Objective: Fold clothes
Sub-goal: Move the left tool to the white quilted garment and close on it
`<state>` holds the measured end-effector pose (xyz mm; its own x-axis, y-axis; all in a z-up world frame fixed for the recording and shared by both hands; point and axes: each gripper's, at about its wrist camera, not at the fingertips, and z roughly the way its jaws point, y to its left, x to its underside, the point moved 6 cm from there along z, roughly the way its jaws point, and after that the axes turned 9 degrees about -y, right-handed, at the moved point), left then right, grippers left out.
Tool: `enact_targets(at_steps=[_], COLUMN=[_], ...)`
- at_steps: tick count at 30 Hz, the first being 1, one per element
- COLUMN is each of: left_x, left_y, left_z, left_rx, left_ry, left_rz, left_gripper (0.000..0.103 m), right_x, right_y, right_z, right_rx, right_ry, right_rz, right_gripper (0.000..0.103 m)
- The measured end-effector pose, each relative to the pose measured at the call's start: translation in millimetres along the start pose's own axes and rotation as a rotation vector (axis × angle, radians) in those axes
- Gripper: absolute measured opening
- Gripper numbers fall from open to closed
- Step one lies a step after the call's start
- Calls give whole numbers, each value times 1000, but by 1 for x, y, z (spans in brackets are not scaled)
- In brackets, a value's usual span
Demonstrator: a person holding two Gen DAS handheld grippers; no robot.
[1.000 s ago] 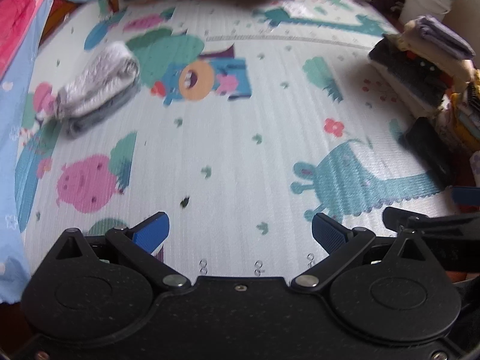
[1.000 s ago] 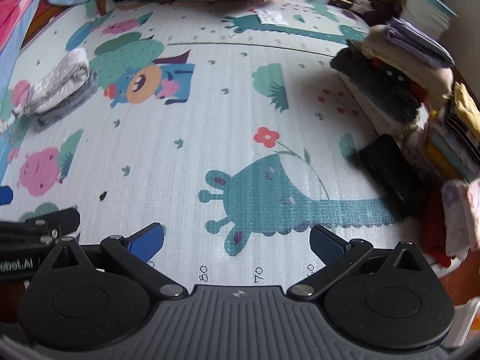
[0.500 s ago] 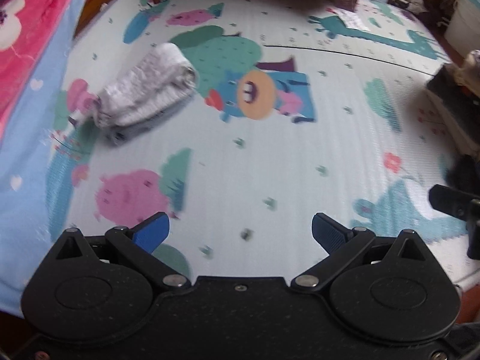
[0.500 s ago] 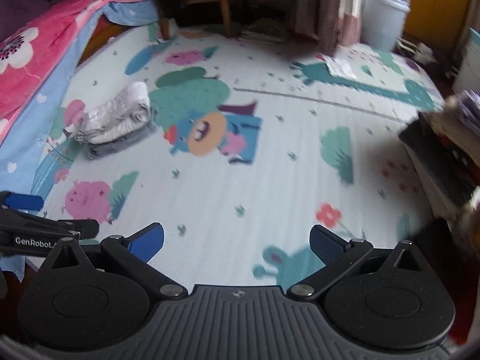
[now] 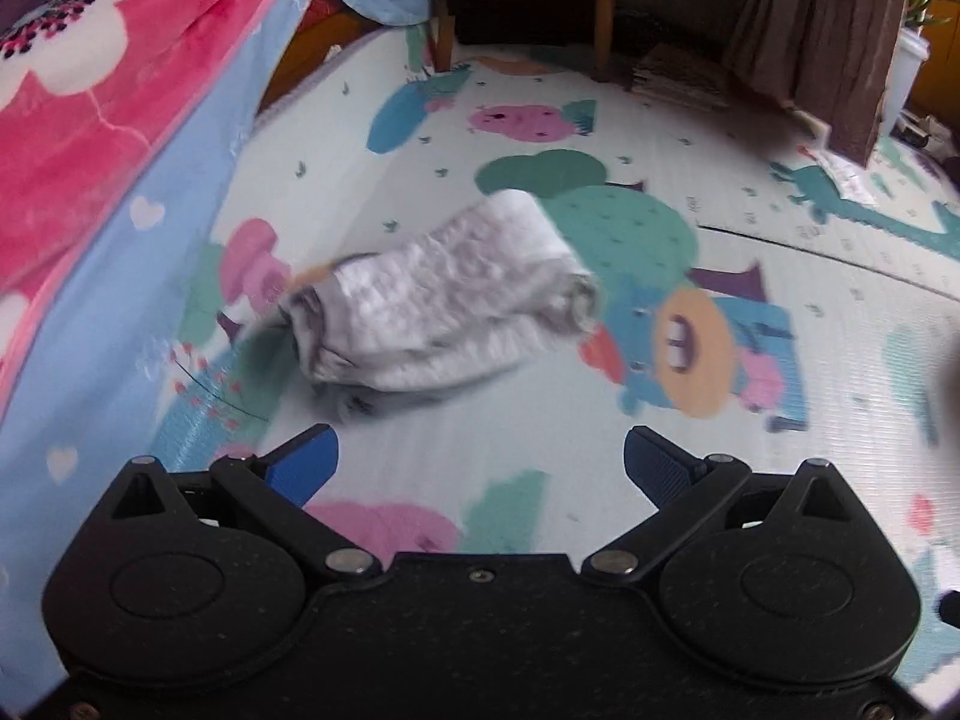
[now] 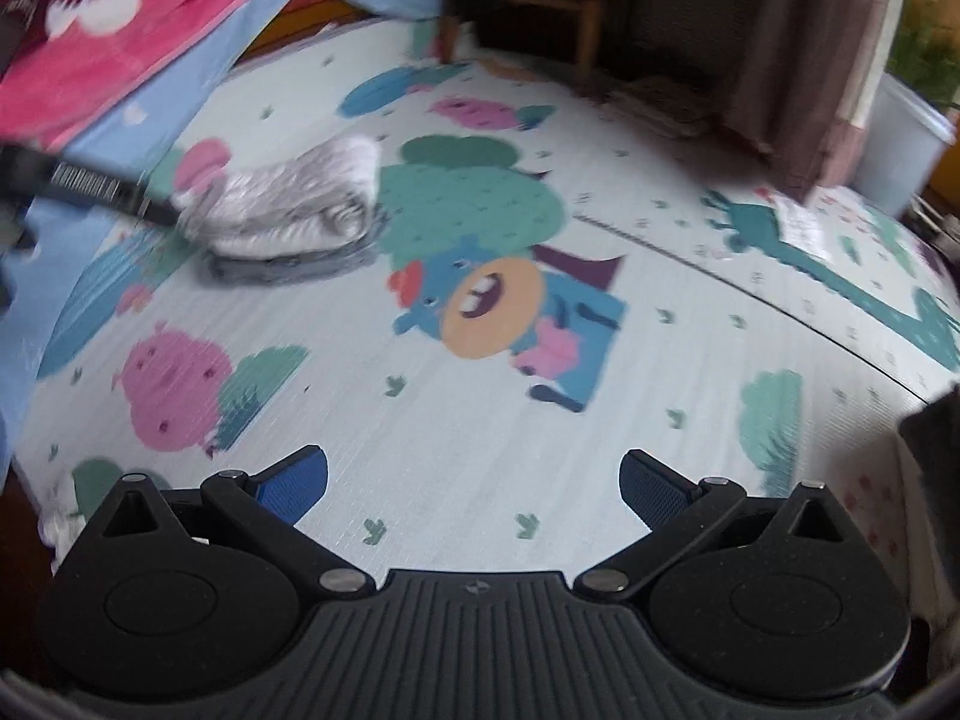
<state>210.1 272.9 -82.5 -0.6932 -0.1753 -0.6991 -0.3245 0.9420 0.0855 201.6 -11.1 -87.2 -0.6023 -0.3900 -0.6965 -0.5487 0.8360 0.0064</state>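
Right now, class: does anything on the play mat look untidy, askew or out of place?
Only slightly. The folded pale garment lies askew on a darker grey piece whose edge pokes out beneath it. Both sit on the play mat near the pink blanket. Both tongs are open and empty.

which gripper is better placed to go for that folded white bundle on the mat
Left. In its own view the white bundle sits just ahead of the open left gripper. The right gripper, also open, sees the bundle far off to its upper left, across the play mat.
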Motion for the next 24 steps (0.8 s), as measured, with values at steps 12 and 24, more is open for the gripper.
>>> enact_targets(at_steps=[12, 24], left_x=[-31, -34], left_y=[60, 75], left_z=[69, 149], left_rx=[-16, -45], left_ry=[45, 34], left_rz=[-131, -334], left_gripper=[102, 87], right_x=[1, 20], right_y=[-25, -66], right_z=[77, 125], right_rx=[-107, -205], right_ry=[42, 80], right_rz=[127, 263], right_gripper=[103, 87])
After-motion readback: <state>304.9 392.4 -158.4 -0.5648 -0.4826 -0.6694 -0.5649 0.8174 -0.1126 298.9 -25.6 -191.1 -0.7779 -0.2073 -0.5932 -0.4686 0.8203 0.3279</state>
